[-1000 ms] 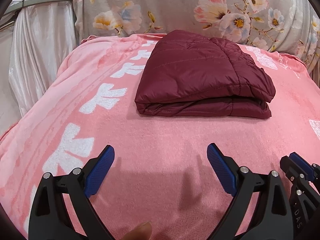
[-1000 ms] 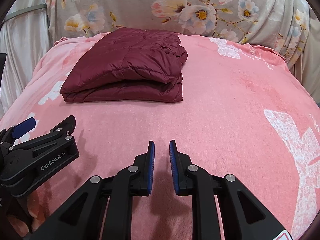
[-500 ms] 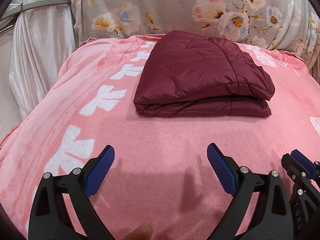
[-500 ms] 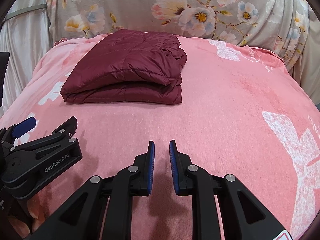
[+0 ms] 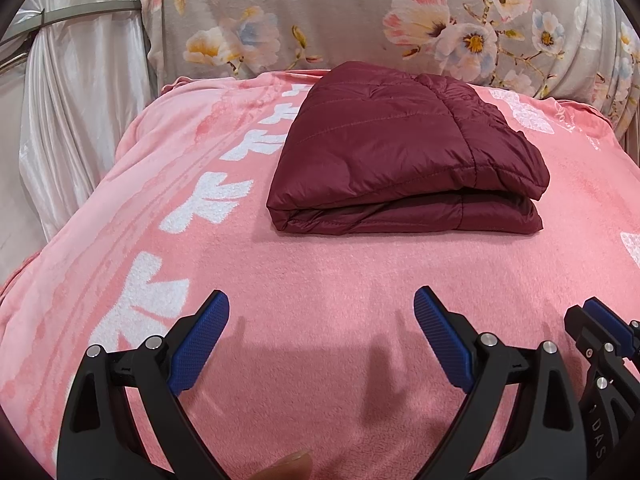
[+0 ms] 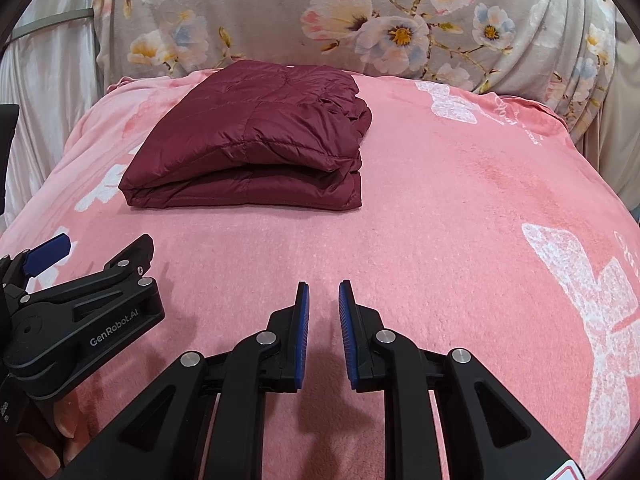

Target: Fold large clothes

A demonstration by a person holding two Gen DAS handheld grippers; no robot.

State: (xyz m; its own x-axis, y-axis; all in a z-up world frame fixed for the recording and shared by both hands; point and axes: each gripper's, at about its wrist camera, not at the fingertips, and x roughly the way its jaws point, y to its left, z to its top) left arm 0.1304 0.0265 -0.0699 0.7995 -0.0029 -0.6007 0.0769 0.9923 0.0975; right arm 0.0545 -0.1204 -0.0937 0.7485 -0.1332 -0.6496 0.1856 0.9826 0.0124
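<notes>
A dark red quilted jacket point(image 5: 404, 152) lies folded into a thick rectangle on the pink blanket point(image 5: 320, 276); it also shows in the right wrist view point(image 6: 256, 140) at the far left of the bed. My left gripper point(image 5: 322, 316) is wide open and empty, well short of the jacket's near edge. My right gripper point(image 6: 323, 300) is empty with its jaws nearly together, a narrow gap between the blue pads, also well short of the jacket. The left gripper point(image 6: 72, 304) shows at the left of the right wrist view.
A floral grey cushion or backrest point(image 5: 360, 16) stands behind the bed. A white satin curtain point(image 5: 68, 92) hangs at the left. The blanket point(image 6: 460, 208) has white butterfly prints at the right.
Both grippers have drawn back slightly and lifted; the jacket looks a little farther off. Neither jaw opening has changed, and the jacket has not moved.
</notes>
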